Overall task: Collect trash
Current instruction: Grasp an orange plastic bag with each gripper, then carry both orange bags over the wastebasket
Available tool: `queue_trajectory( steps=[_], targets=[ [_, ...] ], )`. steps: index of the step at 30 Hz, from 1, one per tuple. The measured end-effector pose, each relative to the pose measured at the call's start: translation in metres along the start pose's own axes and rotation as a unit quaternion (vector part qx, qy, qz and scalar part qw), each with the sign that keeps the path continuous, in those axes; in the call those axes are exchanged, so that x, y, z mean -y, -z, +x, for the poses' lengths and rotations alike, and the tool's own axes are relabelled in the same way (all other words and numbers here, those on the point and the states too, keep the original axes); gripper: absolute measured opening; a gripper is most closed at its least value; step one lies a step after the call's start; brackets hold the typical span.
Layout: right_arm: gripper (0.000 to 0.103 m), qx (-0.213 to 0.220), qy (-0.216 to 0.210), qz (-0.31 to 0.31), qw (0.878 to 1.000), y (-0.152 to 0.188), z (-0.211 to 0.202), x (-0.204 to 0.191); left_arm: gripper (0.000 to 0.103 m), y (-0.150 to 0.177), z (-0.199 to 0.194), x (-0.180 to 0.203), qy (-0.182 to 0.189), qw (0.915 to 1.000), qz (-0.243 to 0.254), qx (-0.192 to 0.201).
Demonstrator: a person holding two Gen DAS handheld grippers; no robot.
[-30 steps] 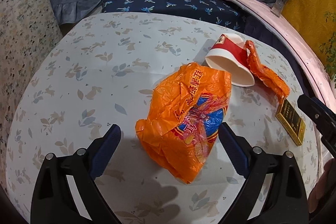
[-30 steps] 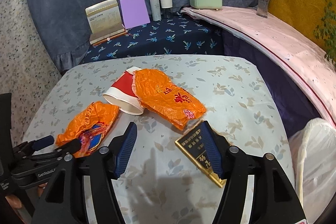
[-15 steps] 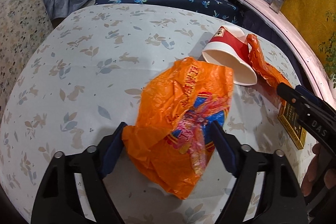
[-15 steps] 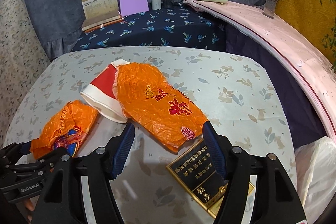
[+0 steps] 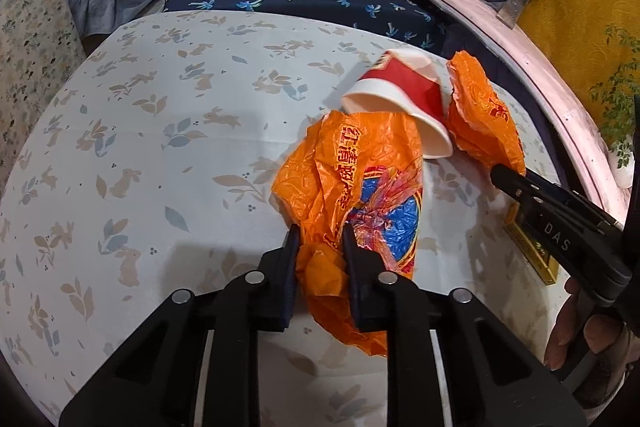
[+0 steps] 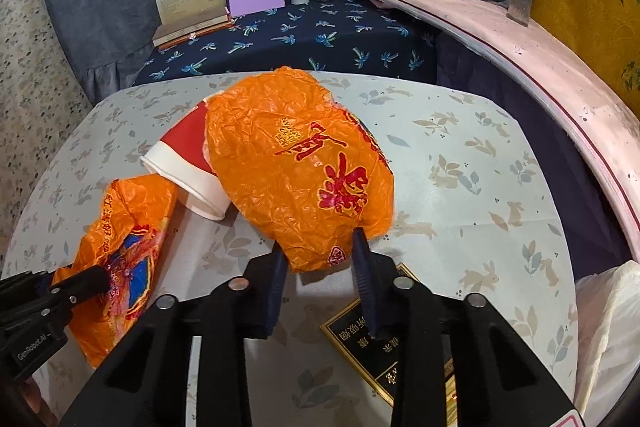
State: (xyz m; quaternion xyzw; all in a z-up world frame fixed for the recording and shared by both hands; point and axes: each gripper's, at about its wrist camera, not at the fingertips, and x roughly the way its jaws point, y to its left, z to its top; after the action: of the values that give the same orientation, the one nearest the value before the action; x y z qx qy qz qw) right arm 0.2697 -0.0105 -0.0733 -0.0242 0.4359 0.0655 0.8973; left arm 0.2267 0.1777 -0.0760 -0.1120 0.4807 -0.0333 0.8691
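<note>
Closing on the orange bag with blue print (image 5: 360, 199), the left gripper (image 5: 319, 239) squeezes its near end. The right gripper (image 6: 319, 251) is closing on the other orange bag (image 6: 296, 163). A red paper cup (image 5: 404, 99) lies at one o'clock on the table (image 5: 160, 131).

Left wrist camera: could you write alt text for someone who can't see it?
The left gripper is closing its fingers on a crumpled orange plastic bag lying on a rabbit-print tablecloth. Behind the bag, a red-and-white paper cup lies tipped on its side.
</note>
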Motion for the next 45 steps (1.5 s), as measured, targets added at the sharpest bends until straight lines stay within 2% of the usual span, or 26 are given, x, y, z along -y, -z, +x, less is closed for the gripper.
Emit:
queue_trajectory(
  steps=[2,5,16,27,36,45],
  targets=[
    [0.021,0.002,-0.008,0.005,1.000,0.001,-0.006,0.002,0.019,0.001,-0.004,0.004,0.004,1.0000,0.001,0.003],
    [0.016,0.012,-0.013,0.016,1.000,0.001,-0.019,0.007,0.019,0.001,-0.012,0.011,0.010,0.9999,0.005,0.010],
    [0.016,0.058,-0.009,0.061,0.996,0.005,-0.083,0.039,0.019,0.003,-0.050,0.054,0.040,0.9978,0.037,0.038],
    [0.016,0.091,0.023,0.115,0.989,0.039,-0.148,0.099,0.019,0.019,-0.074,0.129,0.085,0.9911,0.093,0.044],
    [0.016,0.091,0.073,0.165,0.979,0.086,-0.187,0.158,0.019,0.047,-0.082,0.209,0.141,0.9780,0.150,0.035],
    [0.016,0.088,0.127,0.212,0.965,0.131,-0.216,0.204,0.019,0.082,-0.077,0.301,0.192,0.9559,0.222,0.007]
  ],
)
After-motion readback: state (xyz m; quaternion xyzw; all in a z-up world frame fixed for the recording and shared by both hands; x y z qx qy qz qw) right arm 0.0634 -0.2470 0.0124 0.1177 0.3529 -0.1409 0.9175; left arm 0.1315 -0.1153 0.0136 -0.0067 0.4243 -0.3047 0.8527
